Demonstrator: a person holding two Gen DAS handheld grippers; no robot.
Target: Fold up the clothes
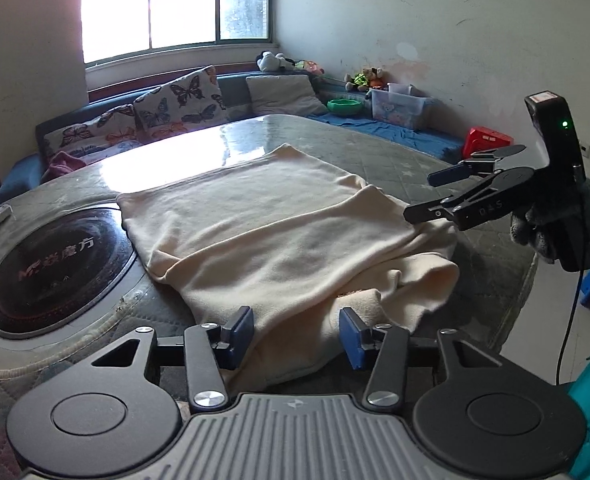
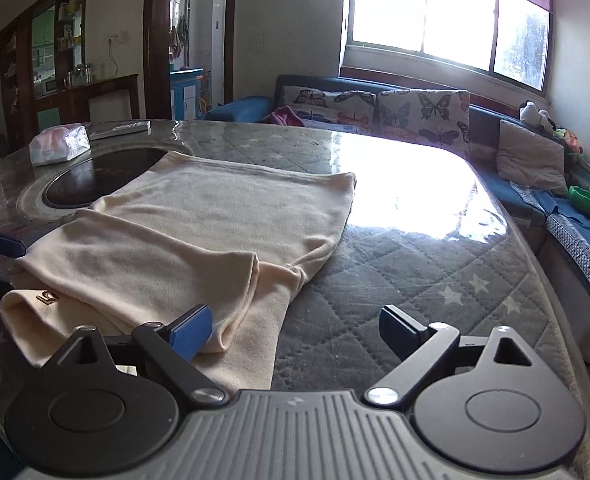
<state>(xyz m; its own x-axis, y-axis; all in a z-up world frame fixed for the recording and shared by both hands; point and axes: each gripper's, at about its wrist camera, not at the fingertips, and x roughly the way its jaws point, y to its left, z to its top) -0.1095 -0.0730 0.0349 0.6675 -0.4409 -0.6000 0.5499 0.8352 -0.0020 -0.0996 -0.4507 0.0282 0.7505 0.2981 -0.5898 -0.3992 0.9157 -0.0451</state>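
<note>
A cream garment [image 1: 279, 236] lies partly folded on the quilted surface [image 2: 415, 264], one corner overlapping the round black hob [image 1: 55, 264] set into that surface. The left tongs [image 1: 295, 334] stand wide apart at the garment's near hem, their blue pads either side of a bunched fold without clamping it. The right tongs [image 2: 295, 330] are also spread wide, one pad above the garment's near corner and the other over bare quilting beside it; whether that pad touches the cloth is hard to tell. Beyond the garment, a tissue pack [image 2: 59, 146] sits past the hob, and butterfly cushions [image 2: 375, 112] line the sofa behind.
</note>
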